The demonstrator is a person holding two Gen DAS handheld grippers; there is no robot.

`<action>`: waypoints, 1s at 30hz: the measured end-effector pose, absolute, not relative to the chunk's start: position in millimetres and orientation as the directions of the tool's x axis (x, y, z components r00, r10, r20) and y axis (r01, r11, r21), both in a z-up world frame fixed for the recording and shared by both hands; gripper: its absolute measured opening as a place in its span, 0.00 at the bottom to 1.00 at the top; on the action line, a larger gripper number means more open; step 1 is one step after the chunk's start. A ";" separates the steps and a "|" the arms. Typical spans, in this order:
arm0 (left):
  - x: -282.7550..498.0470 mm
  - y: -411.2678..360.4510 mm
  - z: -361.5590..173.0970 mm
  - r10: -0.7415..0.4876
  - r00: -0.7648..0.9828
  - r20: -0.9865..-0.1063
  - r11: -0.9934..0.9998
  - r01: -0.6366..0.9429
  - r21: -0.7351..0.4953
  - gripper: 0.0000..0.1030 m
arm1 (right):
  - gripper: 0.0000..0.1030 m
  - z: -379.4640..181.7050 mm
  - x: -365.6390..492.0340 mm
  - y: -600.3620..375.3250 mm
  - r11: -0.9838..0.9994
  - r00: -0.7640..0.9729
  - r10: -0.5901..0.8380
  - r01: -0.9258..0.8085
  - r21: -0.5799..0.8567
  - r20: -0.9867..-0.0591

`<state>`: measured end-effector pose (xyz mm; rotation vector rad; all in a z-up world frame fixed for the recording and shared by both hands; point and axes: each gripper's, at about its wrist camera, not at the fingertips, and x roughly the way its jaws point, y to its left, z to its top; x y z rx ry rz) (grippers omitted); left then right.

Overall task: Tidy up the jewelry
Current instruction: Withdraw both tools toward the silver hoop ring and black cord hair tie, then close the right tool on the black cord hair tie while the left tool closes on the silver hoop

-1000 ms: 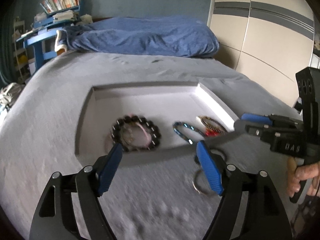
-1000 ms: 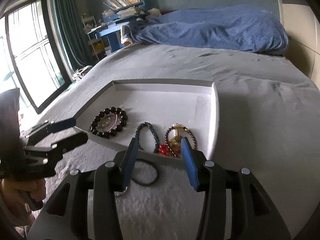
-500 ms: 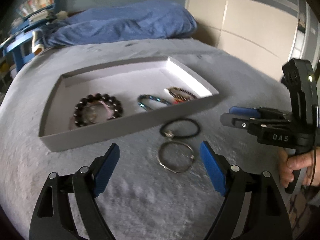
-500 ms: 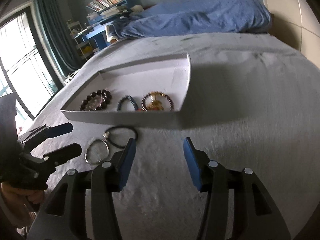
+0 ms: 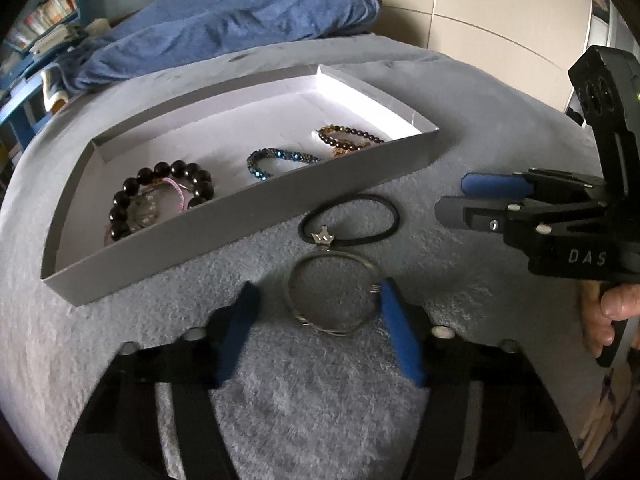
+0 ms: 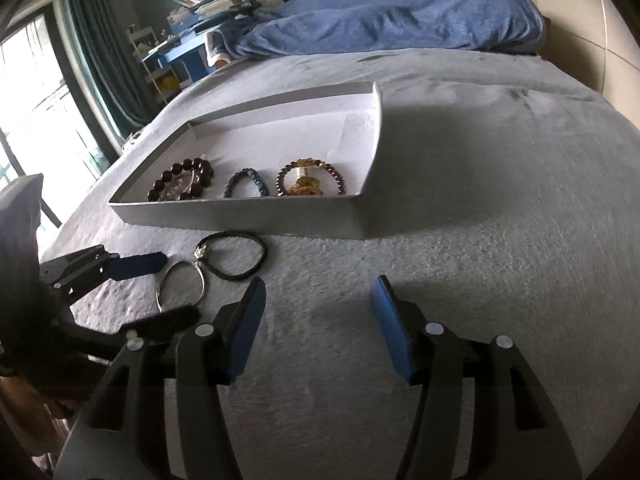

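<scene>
In the left wrist view, the left hand-held gripper (image 5: 316,300) is low over the grey bed (image 5: 120,360). Its jaws have just been closing, and the silver bangle (image 5: 334,292) lies between them. The right pad (image 5: 400,336) is at the bangle's rim, maybe touching it; the left pad (image 5: 236,336) is apart from it, so the bangle is not gripped. Just ahead of the bangle, touching it at a small crown charm, lies a black hair tie (image 5: 352,220). Further ahead and to the left is the white tray (image 5: 240,216). It holds a black bead bracelet (image 5: 160,196), a blue bracelet (image 5: 276,160) and a dark bead bracelet (image 5: 348,138). To the right, the right hand-held gripper (image 5: 452,196) is in the air, with a hand (image 5: 612,316) on its handle.

In the right wrist view, the right hand-held gripper (image 6: 318,292) has its jaws apart; they have just been opening, and only the bed (image 6: 500,260) is between them. The hair tie (image 6: 234,256) lies ahead, to the left of its left finger, and the bangle (image 6: 182,286) is further left. The left hand-held gripper (image 6: 172,286) comes in from the left with one finger on each side of the bangle. The tray (image 6: 256,220) stands ahead, beyond the hair tie, with the three bracelets in a row near its front wall. Far ahead lies a blue duvet (image 6: 400,12).
</scene>
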<state>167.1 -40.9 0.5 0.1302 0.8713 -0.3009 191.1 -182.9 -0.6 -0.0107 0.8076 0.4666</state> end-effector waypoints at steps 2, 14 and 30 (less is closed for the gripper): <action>165.6 -38.1 2.8 -0.207 0.616 -0.760 0.953 0.303 -0.014 0.48 | 0.55 0.5 190.2 -179.8 0.895 0.595 0.401 -0.415 0.161 -0.696; 159.5 -20.7 6.8 -0.194 0.624 -0.757 0.968 0.245 -0.046 0.48 | 0.54 1.1 208.2 -149.3 0.887 0.561 0.417 -0.423 0.186 -0.715; 161.4 -17.6 6.2 -0.198 0.625 -0.756 0.970 0.238 -0.057 0.48 | 0.08 -10.4 207.2 -135.4 0.879 0.541 0.396 -0.457 0.137 -0.742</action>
